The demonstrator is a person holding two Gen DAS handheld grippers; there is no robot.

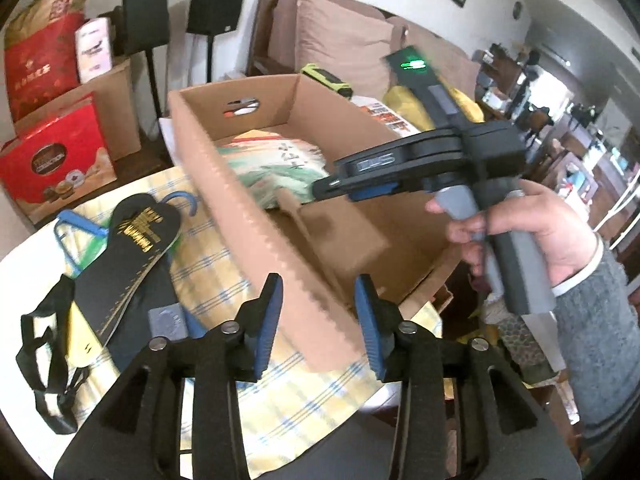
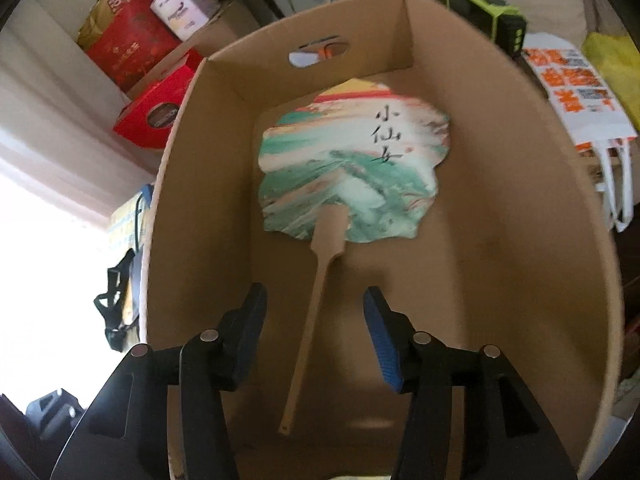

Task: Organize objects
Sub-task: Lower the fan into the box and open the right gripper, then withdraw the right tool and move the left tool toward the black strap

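Now | fan (image 2: 352, 160) flat in cardboard box (image 2: 500, 240) | left gripper (image 1: 318, 300) fingers apart | right gripper (image 2: 314, 312) fingers apart, empty

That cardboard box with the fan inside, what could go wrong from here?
The left gripper straddles the cardboard box wall, open; squeezing or pulling might drag or tip the box on its cloth. The right gripper hangs open over the fan handle, so dipping could nudge or bend the fan. Insoles and bag wait outside, easily knocked.

We hold our left gripper (image 1: 318, 304) low with jaws apart; our right hand (image 1: 532, 232) grips the right gripper (image 2: 314, 320), jaws spread
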